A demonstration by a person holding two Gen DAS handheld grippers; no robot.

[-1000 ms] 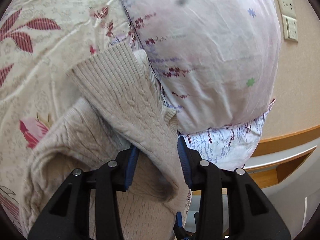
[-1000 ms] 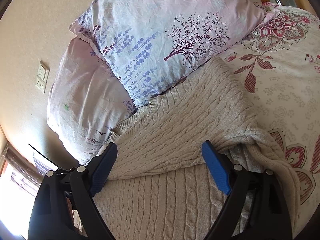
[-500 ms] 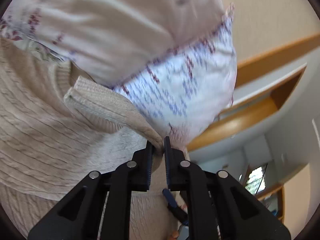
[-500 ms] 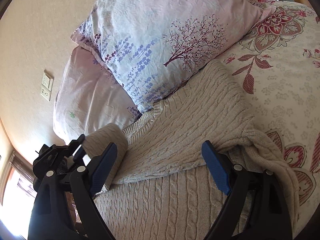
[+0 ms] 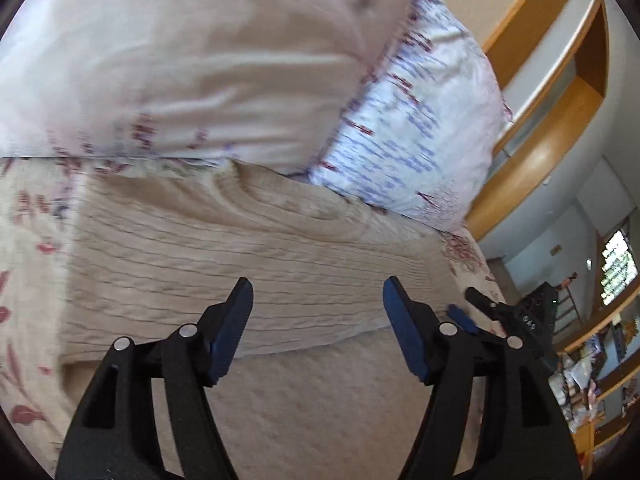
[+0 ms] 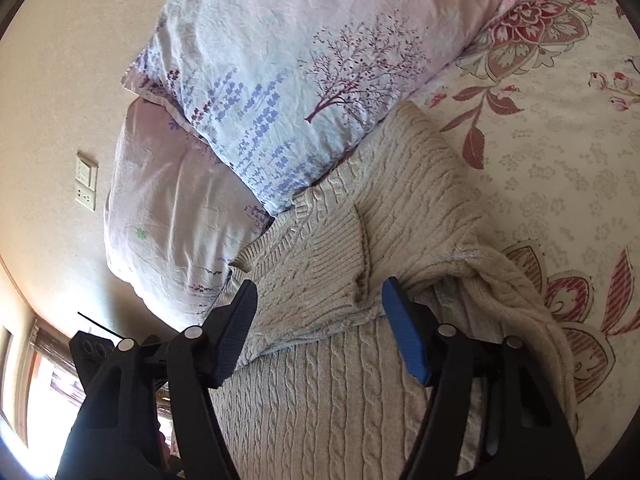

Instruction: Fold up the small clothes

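Sweater [image 6: 340, 380] lower part cut off by frame, left-wrist view motion-blurred

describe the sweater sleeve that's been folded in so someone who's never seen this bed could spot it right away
Start at the two floral pillows by the wall. A beige cable-knit sweater lies below them on the flowered bedspread. The folded sleeve crosses its upper part, ending in a plain ribbed cuff, unlike the cabled body.

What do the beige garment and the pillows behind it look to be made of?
Sweater: chunky knit, likely wool or acrylic yarn; matte, with cable ridges and a ribbed cuff. Pillows: thin woven fabric, probably cotton; matte, finely creased, printed with trees and flowers.
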